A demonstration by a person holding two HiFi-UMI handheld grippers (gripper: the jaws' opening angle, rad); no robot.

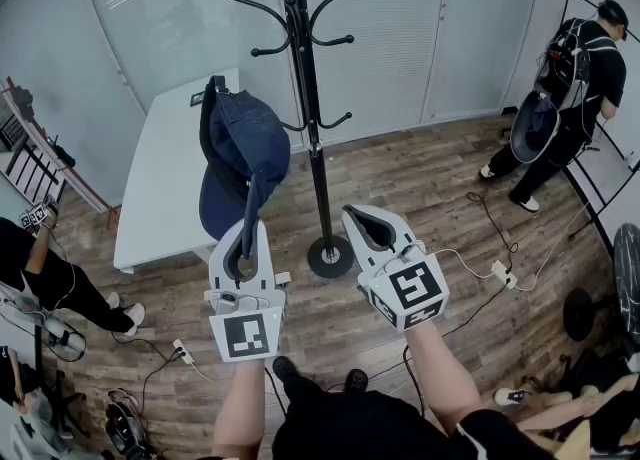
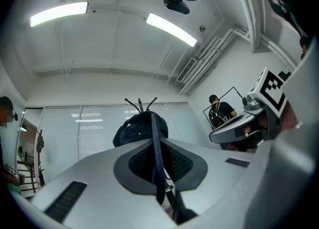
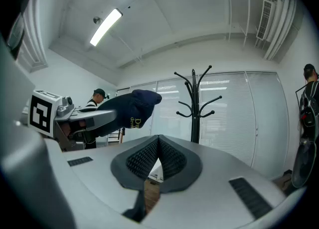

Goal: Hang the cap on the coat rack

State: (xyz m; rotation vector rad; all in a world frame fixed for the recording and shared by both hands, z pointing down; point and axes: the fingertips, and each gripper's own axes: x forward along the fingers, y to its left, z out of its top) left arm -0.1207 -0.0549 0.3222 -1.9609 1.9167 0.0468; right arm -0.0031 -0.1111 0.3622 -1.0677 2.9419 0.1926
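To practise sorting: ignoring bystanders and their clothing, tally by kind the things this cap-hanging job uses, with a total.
Navy cap: 1
Black coat rack: 1
Left tongs and right tongs: 2
Total: 4

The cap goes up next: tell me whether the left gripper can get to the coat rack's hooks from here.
Probably yes. The left gripper, shut on the cap, holds it beside the coat rack with nothing between them; the right gripper, shut, sits on the pole's other side.
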